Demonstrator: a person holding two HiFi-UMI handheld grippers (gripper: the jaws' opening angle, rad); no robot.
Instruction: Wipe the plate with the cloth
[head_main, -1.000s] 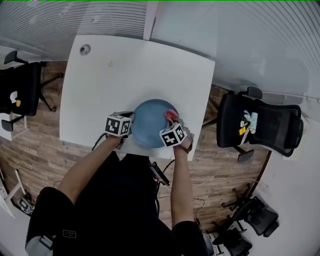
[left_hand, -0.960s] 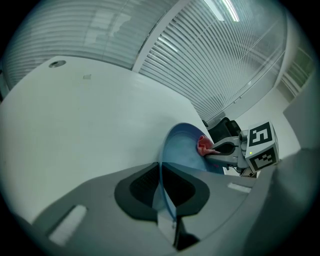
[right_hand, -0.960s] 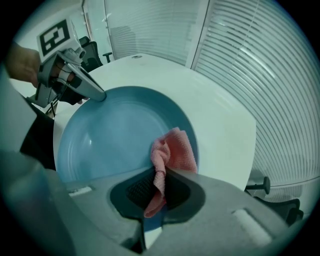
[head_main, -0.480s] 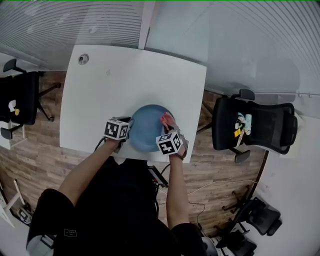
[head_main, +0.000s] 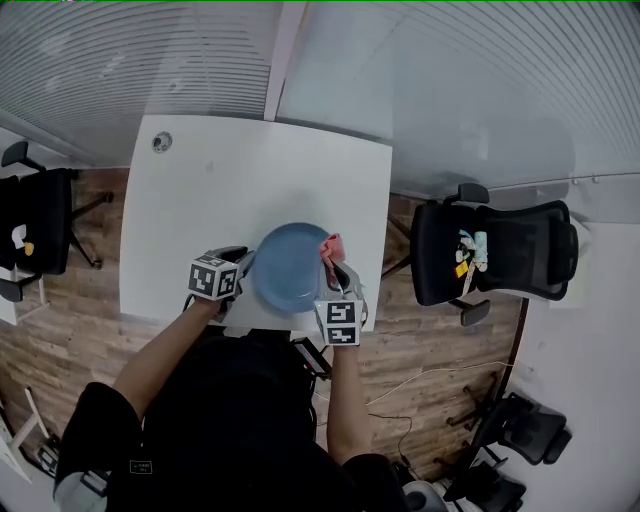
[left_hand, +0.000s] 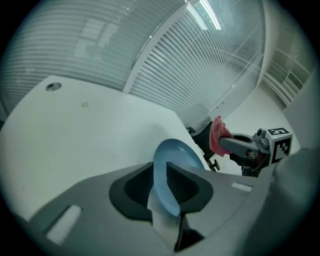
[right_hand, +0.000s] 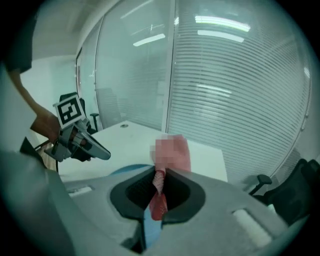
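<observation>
Left hand-held gripper clamps plate, hiding its near rim.

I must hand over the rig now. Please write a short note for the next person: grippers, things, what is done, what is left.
Left gripper: shut on the rim of the blue plate, over the near edge of the white table.
Right gripper: shut on the red cloth, at the plate's right rim; contact cannot be confirmed.
Done: both things are grasped.
Left: wipe the plate. How much is already wiped cannot be seen.
</observation>
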